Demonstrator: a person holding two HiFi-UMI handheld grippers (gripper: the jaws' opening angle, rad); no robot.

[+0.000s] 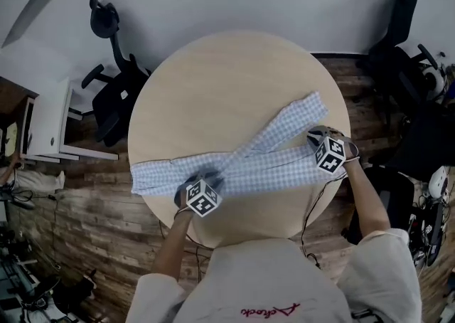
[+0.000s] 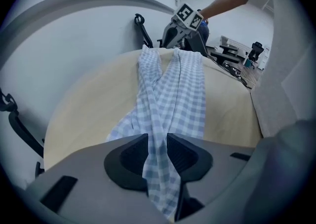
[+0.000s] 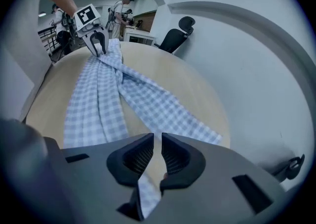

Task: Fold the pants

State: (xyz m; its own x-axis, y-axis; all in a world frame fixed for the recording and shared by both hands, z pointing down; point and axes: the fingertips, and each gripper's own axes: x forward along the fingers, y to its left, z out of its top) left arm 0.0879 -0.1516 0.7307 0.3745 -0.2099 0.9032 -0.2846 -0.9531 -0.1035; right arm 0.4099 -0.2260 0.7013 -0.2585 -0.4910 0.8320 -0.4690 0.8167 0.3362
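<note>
Blue-and-white checked cloth, the pants (image 1: 263,161), lies stretched across the round wooden surface (image 1: 213,80) in the head view, waist toward the left edge and the two legs crossing, one running to the upper right and one to the right. The left tool (image 1: 206,181) sits near the crossing at lower centre and the right tool (image 1: 318,136) at the end of the right-hand leg. That spacing probably keeps the garment taut for laying one leg over the other. In the left gripper view, the left tool (image 2: 158,151) has its jaws spread with a loose fold of cloth hanging in the gap, apparently not squeezed, and the legs run away up the frame. In the right gripper view, the right tool (image 3: 157,156) has its jaws almost together, pinching a narrow hem corner low in the gap. From there the pants (image 3: 98,104) stretch to the upper left, so this end can likely be carried over.
</note>
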